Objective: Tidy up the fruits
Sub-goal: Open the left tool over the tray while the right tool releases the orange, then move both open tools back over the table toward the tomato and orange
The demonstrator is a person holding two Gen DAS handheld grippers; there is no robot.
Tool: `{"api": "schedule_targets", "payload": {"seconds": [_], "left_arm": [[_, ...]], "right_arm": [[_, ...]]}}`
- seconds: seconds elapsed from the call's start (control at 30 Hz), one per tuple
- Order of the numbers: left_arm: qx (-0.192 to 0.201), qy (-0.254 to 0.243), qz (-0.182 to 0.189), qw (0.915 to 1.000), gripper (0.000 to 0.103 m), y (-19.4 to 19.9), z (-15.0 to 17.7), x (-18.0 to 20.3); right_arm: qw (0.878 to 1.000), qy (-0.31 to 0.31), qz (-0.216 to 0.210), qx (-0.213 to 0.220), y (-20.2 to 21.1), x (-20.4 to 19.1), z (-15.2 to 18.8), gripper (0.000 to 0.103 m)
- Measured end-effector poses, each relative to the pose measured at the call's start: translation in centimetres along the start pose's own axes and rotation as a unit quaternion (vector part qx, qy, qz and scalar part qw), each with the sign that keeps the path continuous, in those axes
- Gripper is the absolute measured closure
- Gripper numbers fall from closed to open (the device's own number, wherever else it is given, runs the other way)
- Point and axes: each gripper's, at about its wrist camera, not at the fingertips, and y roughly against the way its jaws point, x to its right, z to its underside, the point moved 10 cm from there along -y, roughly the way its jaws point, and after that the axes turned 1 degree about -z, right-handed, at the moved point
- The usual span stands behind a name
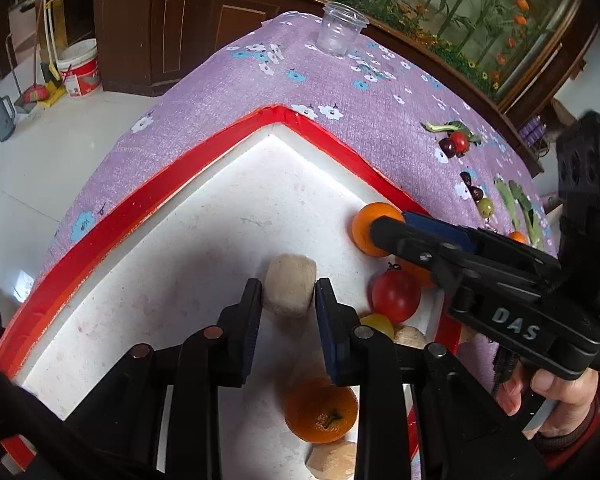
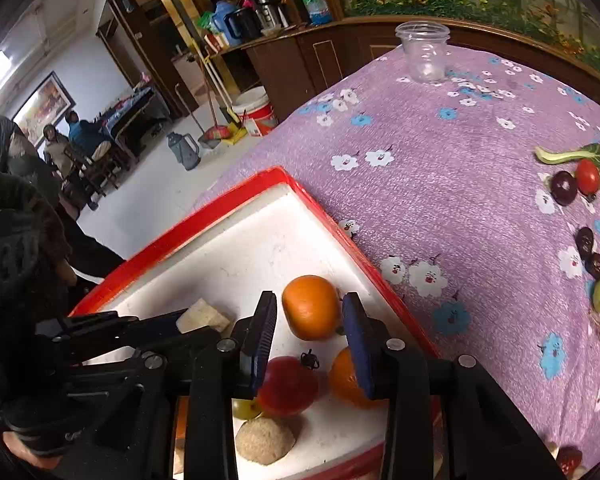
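Left hand-held gripper [image 1: 288, 292] is seen loosely astride a beige block [image 1: 289, 289] inside the red-rimmed tray [image 1: 148, 200]. Right hand-held gripper [image 2: 310, 314] is parted around an orange [image 2: 310, 306] at the tray's wall, pads apart from it.

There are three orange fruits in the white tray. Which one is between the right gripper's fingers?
The orange farthest up the tray, beside its red rim. The fingers flank it without pressing. The other two lie nearer the camera: one beside the red tomato, one under the left gripper.

left gripper [image 1: 288, 300]: black | fingers [image 1: 327, 320]: blue pads | silver screws | "DAS" lettering
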Motion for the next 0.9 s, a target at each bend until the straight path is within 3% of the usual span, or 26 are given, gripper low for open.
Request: {"api": "schedule_targets", "payload": {"seconds": [0.1, 0.3, 0.37, 0.53, 0.67, 0.73, 0.9], "left_arm": [[0.006, 0.004, 0.000, 1.0000, 0.049, 0.4, 0.1, 0.0], [0.018, -0.012, -0.010, 0.9997, 0.049, 1.9, 0.8, 0.6], [0.023, -0.017, -0.007, 0.9996, 0.047, 2.7, 1.3, 0.9], [0.039, -0.037, 0.003, 0.9986, 0.044, 4.2, 2.8, 2.6], [0.049, -0.054, 0.019, 0.9972, 0.043, 5.2, 3.6, 4.6], [0.050, -0.065, 0.029, 0.9962, 0.032, 5.5, 4.2, 5.9], [0.047, -0.089, 0.043, 0.9940, 0.032, 5.7, 5.4, 8.7]], "right_arm": [[1.000, -0.006, -0.005, 0.014, 1.4, 0.1, -0.1, 0.056], [0.999, -0.019, -0.019, 0.047, 6.0, 0.2, 0.8, 0.056], [0.998, -0.022, -0.021, 0.060, 7.9, 0.5, 1.7, 0.049], [0.996, -0.026, -0.003, 0.085, 12.2, 2.0, 5.1, 0.041], [0.994, -0.057, 0.010, 0.091, 14.9, 4.7, 8.5, 0.040], [0.993, -0.069, 0.020, 0.094, 15.9, 5.7, 9.7, 0.040], [0.989, -0.089, 0.049, 0.105, 18.4, 8.4, 12.6, 0.040]]}}
